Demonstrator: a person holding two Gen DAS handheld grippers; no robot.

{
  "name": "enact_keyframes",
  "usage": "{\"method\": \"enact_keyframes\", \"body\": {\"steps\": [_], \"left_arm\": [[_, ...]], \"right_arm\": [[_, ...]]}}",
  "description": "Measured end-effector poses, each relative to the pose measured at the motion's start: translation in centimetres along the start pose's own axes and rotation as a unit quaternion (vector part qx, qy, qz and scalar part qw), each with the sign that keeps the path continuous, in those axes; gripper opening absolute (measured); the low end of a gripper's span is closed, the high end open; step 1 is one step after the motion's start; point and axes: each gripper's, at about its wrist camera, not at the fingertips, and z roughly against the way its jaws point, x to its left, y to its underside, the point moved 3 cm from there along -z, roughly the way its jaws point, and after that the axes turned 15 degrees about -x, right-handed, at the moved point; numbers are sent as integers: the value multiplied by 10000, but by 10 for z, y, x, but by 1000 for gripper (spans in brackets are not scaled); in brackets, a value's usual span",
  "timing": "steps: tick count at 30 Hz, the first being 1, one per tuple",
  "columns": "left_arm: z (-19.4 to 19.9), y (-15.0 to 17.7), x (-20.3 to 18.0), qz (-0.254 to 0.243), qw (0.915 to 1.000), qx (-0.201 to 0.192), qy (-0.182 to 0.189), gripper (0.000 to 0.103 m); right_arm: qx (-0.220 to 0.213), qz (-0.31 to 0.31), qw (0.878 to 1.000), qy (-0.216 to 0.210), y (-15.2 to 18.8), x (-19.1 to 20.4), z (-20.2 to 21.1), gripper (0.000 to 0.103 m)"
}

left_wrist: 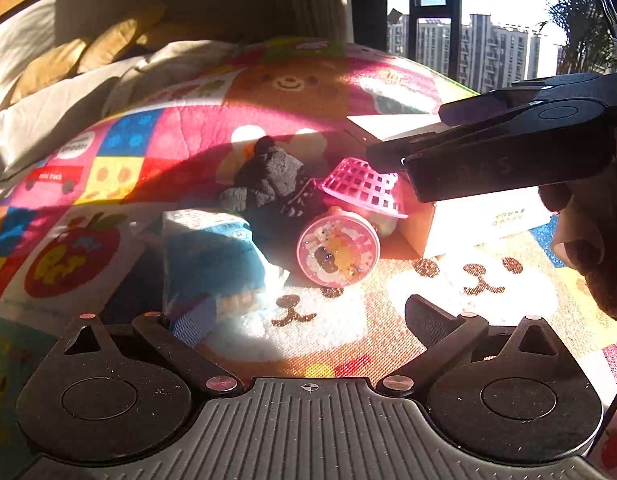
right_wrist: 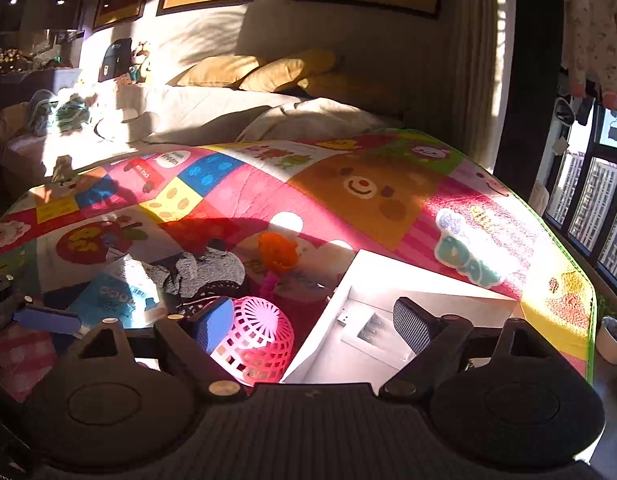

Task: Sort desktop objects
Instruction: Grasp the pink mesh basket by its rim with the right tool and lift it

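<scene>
Right wrist view: sorting clutter into box.
Spread wide and empty, right gripper (right_wrist: 312, 320) above pink basket (right_wrist: 254, 344) and white box (right_wrist: 372, 320), seemingly choosing; left gripper (left_wrist: 284, 320) likewise spread, pink round toy (left_wrist: 338, 252) straight ahead.

Both wrist views look low across the pink basket (left_wrist: 362, 184), close.

Heaped close together on the cartoon play mat (right_wrist: 348, 192): pink lattice basket (left_wrist: 362, 186) upturned beside open white box (right_wrist: 372, 320), round pink case (left_wrist: 338, 251), grey plush toy (left_wrist: 268, 180), blue packet (left_wrist: 212, 252).
</scene>
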Motion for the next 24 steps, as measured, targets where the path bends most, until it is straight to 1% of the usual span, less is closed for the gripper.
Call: {"method": "enact_keyframes", "body": {"steps": [1,2,4,5,7,8,12,14,15,17,19,20,22,24], "left_arm": [[2,1,1,10,10000,11,16,103],[3,2,1,26,10000,15,32,103],[3,3,3,71,10000,10,44,103],[3,3,5,100,9999,4,38,103],[4,4,8,163,9999,5,15,103],[3,5,9,197,9998,6,19,103],[4,6,8,267,9996,-35,110,103],[3,7,5,256,9995,-45,154,103],[2,8,4,233,9996,-46,154,103],[1,10,1,192,9997,-65,105,103],[3,11,0,171,9998,-94,79,103],[4,11,-1,168,9997,-135,86,103],[5,11,-1,156,9997,-143,93,103],[4,11,-1,170,9997,-139,97,103]], "right_arm": [[59,92,9999,-118,0,11,-5,78],[123,119,9997,-186,1,17,-11,77],[263,96,9993,-254,3,25,-24,73],[347,71,9990,-269,5,26,-30,72],[483,19,9985,-258,8,24,-39,66],[529,2,9983,-247,10,23,-42,65],[617,1,9978,-246,15,18,-51,65],[666,32,9973,-306,15,19,-54,67],[685,39,9971,-327,15,19,-55,69],[706,36,9969,-340,14,19,-59,70],[676,26,9972,-306,13,18,-57,61],[617,45,9976,-303,11,18,-53,58],[516,90,9982,-277,7,18,-44,49],[441,73,9986,-300,2,16,-31,45]]}}
